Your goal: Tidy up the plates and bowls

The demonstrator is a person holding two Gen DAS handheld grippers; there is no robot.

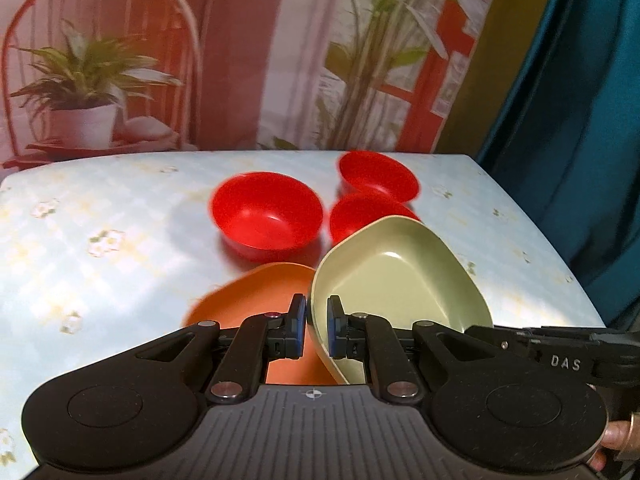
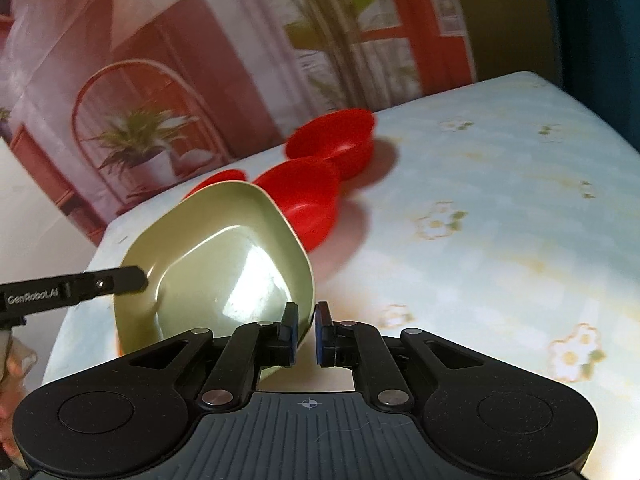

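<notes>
A pale green squarish plate hangs tilted above the table, held from two sides. My left gripper is shut on its near rim, one pad inside and one outside. My right gripper is shut on the opposite rim in the same way. Each gripper's arm shows at the edge of the other view. Under the green plate an orange plate lies on the table, partly hidden. Three red bowls stand behind it, also seen in the right wrist view.
The table wears a pale blue flowered cloth. Its far edge meets a printed backdrop of plants and a chair. A teal curtain hangs beyond the right edge. A person's fingers show at the lower right.
</notes>
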